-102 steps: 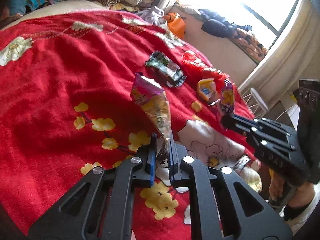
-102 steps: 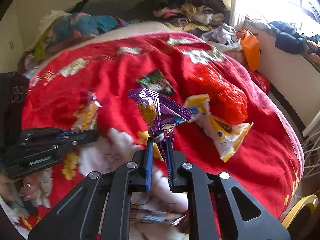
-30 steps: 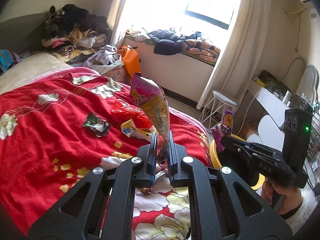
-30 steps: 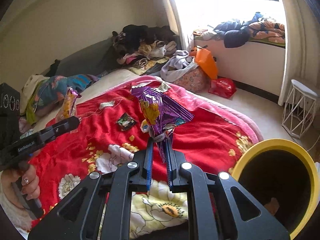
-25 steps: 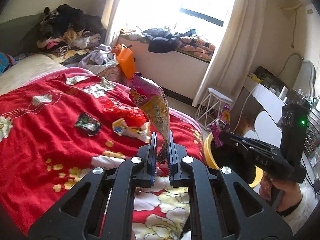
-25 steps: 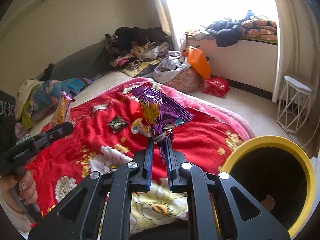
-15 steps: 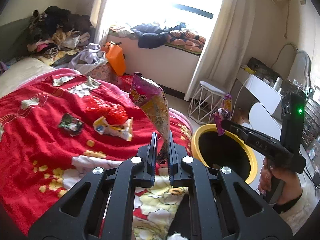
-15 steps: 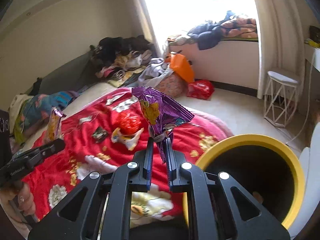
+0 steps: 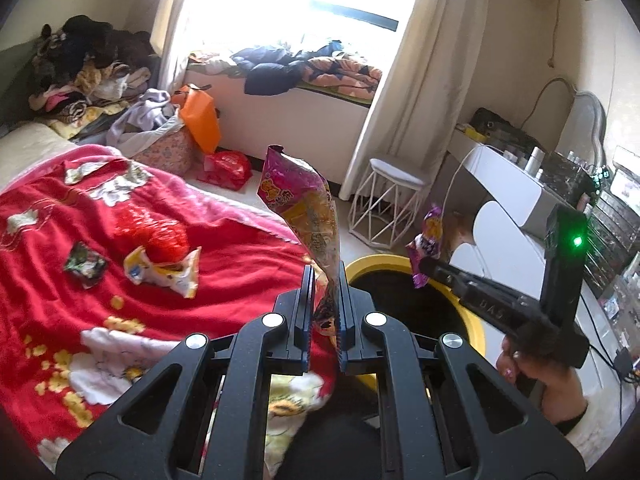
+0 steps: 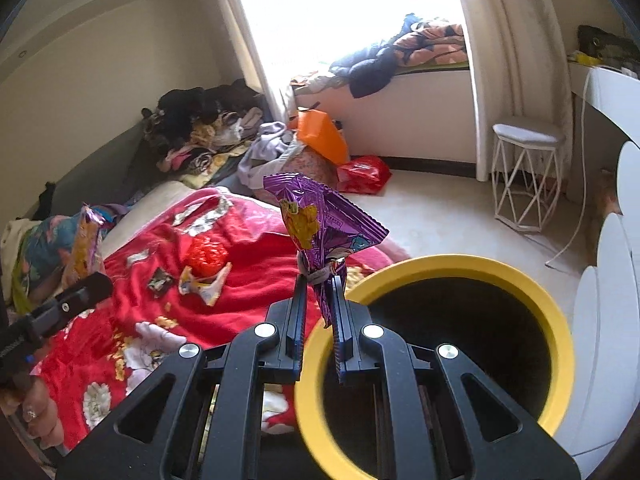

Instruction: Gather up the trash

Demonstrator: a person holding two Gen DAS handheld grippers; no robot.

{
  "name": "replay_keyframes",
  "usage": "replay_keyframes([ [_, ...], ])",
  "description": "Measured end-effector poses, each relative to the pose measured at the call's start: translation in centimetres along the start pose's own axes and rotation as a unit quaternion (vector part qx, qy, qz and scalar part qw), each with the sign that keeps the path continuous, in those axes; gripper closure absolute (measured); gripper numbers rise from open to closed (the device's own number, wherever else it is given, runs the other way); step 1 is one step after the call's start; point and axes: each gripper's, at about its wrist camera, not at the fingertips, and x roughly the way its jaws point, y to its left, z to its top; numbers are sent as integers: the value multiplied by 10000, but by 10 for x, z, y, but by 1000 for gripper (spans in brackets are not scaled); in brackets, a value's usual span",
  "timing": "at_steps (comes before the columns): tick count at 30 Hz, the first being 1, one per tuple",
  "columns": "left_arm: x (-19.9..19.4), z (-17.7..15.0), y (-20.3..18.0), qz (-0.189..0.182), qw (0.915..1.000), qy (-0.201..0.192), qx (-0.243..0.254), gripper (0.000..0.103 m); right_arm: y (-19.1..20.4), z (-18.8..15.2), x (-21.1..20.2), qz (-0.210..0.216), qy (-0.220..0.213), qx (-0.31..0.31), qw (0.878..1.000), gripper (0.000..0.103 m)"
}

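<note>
My left gripper [image 9: 323, 280] is shut on a pink and yellow snack bag [image 9: 304, 204] that stands up from its jaws, over the bed's edge beside the yellow-rimmed bin [image 9: 476, 330]. My right gripper [image 10: 318, 288] is shut on a purple snack wrapper [image 10: 320, 220] at the near rim of the same bin [image 10: 460, 264]. In the left wrist view the right gripper [image 9: 420, 266] hangs over the bin's mouth with the purple wrapper [image 9: 430, 234]. On the red blanket [image 9: 60, 320] lie a yellow-white wrapper [image 9: 168, 274], a dark wrapper [image 9: 85, 264] and a red crumpled bag [image 9: 154, 232].
A white wire stool [image 9: 390, 204] stands on the floor beyond the bin. A white desk [image 9: 516, 192] with bottles is at the right. Clothes are piled at the bed's far end [image 9: 80, 68], with an orange bag [image 9: 200, 120] and a red bag [image 9: 226, 168] on the floor.
Both grippers have swung away from the bed toward the yellow bin, each keeping its wrapper. The bin now fills the lower right of the right wrist view.
</note>
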Motion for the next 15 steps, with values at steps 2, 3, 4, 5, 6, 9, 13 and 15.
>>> replay_keyframes([
  [2, 5, 0, -7, -48, 10000, 11, 27, 97, -8, -2, 1, -34, 49, 81, 9999, 91],
  [3, 9, 0, -11, -91, 9999, 32, 36, 97, -12, -3, 1, -58, 78, 124, 9999, 91],
  [4, 11, 0, -13, -119, 9999, 46, 49, 97, -14, -4, 1, -71, 97, 148, 9998, 91],
  [5, 13, -1, -15, -148, 9998, 61, 76, 97, -18, -5, 1, -93, 127, 172, 9997, 91],
  [6, 17, -2, -19, -183, 9997, 91, 104, 97, -21, -5, 1, -134, 146, 191, 9996, 91],
  [9, 25, -5, -23, -288, 9994, 169, 91, 97, -32, -7, 3, -246, 184, 267, 9992, 91],
  [13, 35, -12, -31, -385, 9988, 266, 162, 97, -45, -9, 2, -394, 219, 327, 9984, 91],
  [15, 41, -15, -35, -423, 9983, 335, 208, 97, -53, -11, 1, -459, 231, 376, 9980, 91],
])
